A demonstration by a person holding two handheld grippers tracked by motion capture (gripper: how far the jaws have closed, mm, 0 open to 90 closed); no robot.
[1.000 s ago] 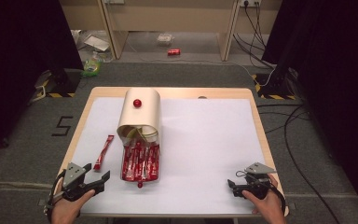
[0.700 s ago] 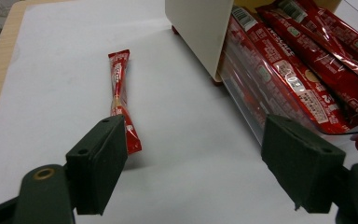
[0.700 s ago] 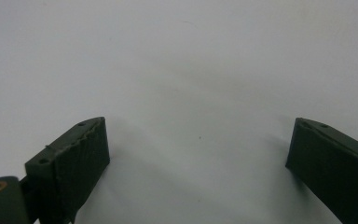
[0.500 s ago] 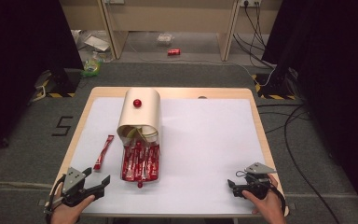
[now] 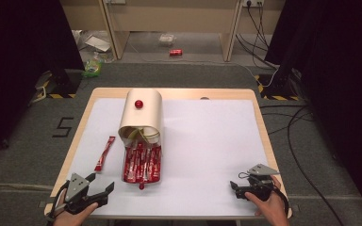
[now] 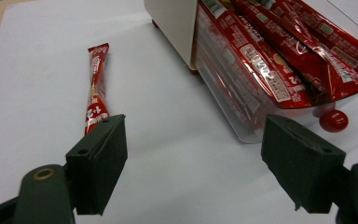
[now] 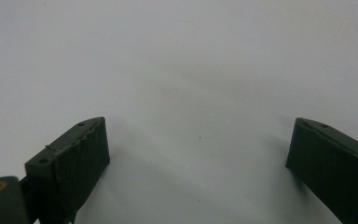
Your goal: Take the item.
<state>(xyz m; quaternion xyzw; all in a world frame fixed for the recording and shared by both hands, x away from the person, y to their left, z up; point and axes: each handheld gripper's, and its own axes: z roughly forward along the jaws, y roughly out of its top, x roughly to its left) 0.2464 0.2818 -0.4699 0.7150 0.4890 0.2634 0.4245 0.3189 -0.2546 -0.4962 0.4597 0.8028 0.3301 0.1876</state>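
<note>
**Lining up on the loose sachet beside the tipped box**

You are working over a wooden tabletop [image 5: 259, 117] covered with a smooth white sheet, and nothing is being held yet. By my reading you are standing at the approach step, with the pick not yet begun.

The biggest thing on it is the cream, round-topped box with a small red knob [image 5: 142, 113], lying on its side left of centre. Its clear plastic tray [image 6: 242, 126] is sticking out toward you, packed with long glossy red foil sachets [image 5: 142, 162] lying side by side; a second red knob [image 6: 333, 120] is sitting at the tray's front edge.

Your left gripper [image 5: 100, 193] is hovering at the near left corner with its jaws spread wide and empty, pointing toward the box. Your right gripper [image 5: 235, 189] is resting near the right front edge, its jaws also wide and empty over bare sheet.

The single loose red foil sachet [image 6: 95, 91], slim, crinkled and pinched at the middle, is lying flat on the sheet, apart from the box on its left side. It is sitting just ahead of your left gripper's left jaw, not between the two.

The next move probably calls for swinging the left gripper leftward to straddle that sachet, then lowering until the jaws are meeting the sheet; thin slippery foil will likely need a low, square pinch.
</note>
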